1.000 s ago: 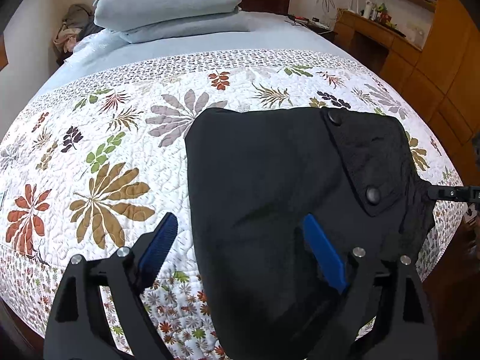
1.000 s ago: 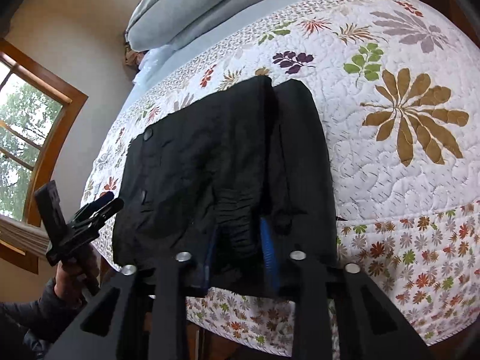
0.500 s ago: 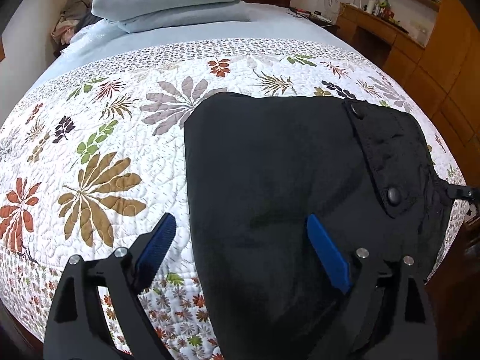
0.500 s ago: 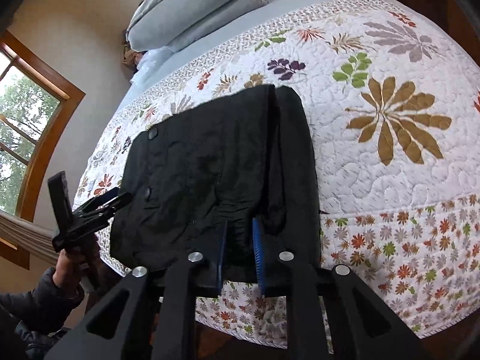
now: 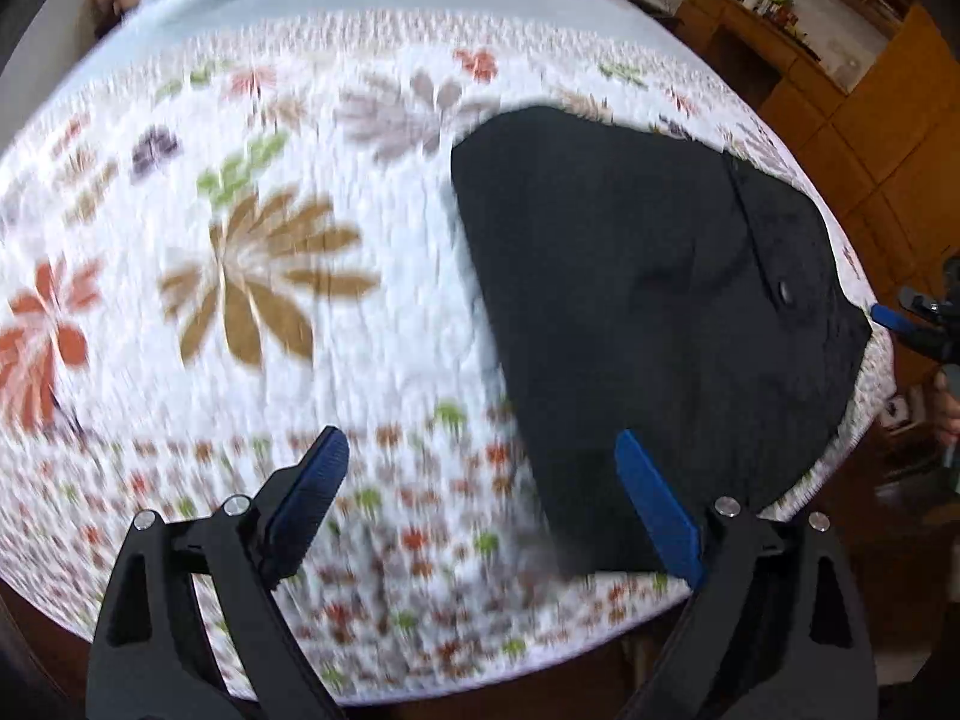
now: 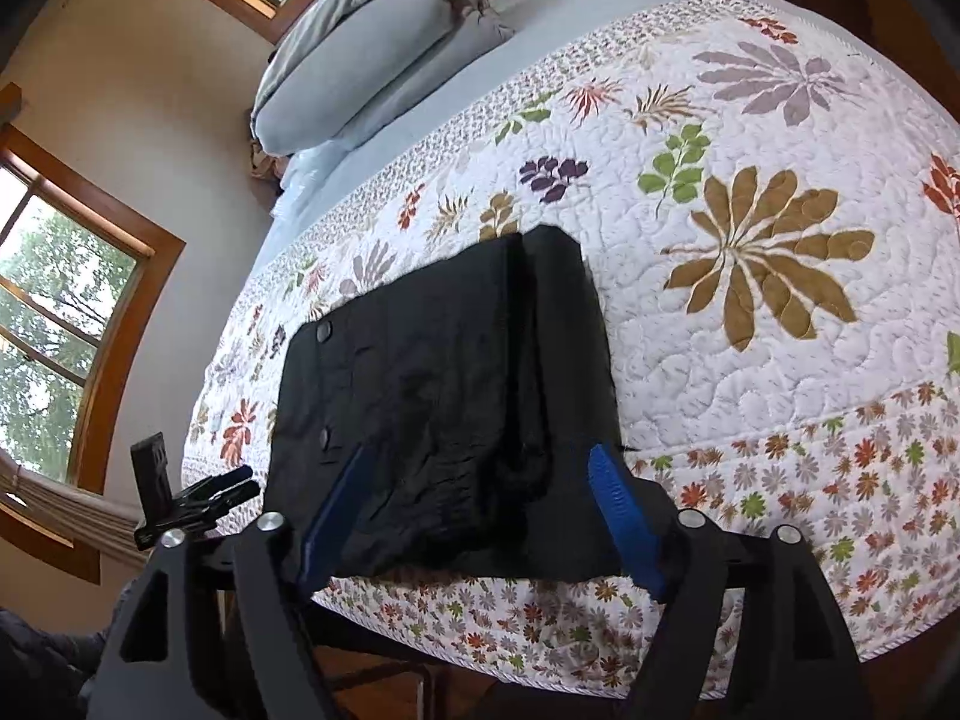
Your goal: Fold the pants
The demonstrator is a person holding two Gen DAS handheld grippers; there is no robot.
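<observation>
We find the folded black pants (image 6: pixel 444 414) lying flat on the floral quilt (image 6: pixel 750 312) near the bed's edge. Right gripper (image 6: pixel 480 516) jaws are opening over the fabric, gripping nothing — left gripper (image 5: pixel 480 498) jaws stand spread, empty.

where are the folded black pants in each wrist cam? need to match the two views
Left wrist: the pants sit right of centre on the quilt, running down to the left gripper's right finger.
Right wrist: the pants sit centre-left at the near edge of the bed, just beyond the right gripper, whose jaws are opening.
Shared landmark: the big brown leaf print on the quilt, beside the pants.
</observation>
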